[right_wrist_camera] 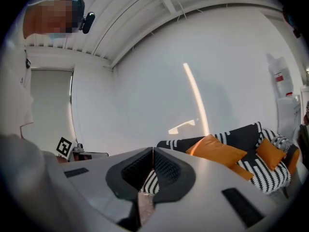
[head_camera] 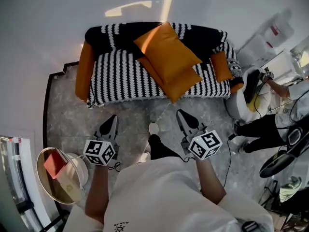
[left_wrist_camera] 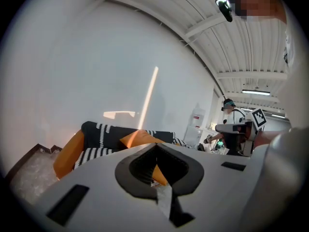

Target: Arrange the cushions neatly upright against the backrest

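Here, both tongs are pressed together with nothing between their jaws. The left tongs (head_camera: 114,119) and the right tongs (head_camera: 180,114) hang side by side in front of the sofa (head_camera: 120,79), above the pale mottled floor (head_camera: 67,115). They are near the sofa's front edge, clear of it, and point toward it. The sofa is black with white stripes and stands against a white wall. Two large orange cushions lie in a loose stack on the sofa's seat, right of its middle. The upper cushion (head_camera: 166,51) sits turned like a diamond, its far corner up against the sofa's backrest. The lower cushion (head_camera: 186,84) lies flatter beneath it, with one corner reaching the sofa's front edge. A smaller orange cushion (head_camera: 221,65) rests at the sofa's right end, beside the arm there. At the sofa's left end an orange piece (head_camera: 84,71) runs along the arm; whether it is a cushion or the arm itself cannot be told. Front-left of the sofa stands a small round worktop (head_camera: 46,187) with a red object (head_camera: 54,163) on it. Beyond the sofa's right end another person (head_camera: 263,127) in dark trousers is among cables and gear.
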`<state>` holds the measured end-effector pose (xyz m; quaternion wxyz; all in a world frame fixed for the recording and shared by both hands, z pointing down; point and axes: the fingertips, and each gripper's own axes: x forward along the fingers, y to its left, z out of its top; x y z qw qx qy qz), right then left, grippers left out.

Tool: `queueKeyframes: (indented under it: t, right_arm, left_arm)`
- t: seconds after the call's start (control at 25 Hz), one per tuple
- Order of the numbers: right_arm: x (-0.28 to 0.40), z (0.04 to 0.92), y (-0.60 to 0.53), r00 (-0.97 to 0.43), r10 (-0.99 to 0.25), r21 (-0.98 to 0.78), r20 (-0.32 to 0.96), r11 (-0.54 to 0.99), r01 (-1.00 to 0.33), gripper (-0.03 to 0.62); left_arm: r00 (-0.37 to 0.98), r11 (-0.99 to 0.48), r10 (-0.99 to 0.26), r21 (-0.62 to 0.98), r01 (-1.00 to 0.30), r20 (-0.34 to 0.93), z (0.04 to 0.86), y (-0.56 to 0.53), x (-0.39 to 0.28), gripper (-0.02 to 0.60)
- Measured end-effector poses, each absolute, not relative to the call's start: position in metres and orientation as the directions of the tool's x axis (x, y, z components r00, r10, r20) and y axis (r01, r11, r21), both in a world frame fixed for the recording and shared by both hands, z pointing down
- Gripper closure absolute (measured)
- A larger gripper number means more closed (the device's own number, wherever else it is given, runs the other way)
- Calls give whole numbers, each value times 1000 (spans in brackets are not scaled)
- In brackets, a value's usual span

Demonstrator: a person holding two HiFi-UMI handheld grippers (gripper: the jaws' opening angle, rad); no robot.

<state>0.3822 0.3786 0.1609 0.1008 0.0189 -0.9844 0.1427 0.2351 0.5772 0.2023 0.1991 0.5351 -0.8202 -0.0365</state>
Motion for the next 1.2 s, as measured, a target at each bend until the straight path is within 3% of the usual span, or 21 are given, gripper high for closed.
queueKeyframes:
  t: [0.64, 1.2]
  right_arm:
    - [273, 200, 245, -973, 10, -336, 230, 939, -70, 571]
    - [227, 242, 163, -963, 0, -397, 271, 911, -112, 571]
  left_arm:
    - [-337, 427, -879, 240, -872, 338, 210, 439, 135, 563]
    - [-315, 415, -859, 188, -890, 404, 225, 351, 86, 563]
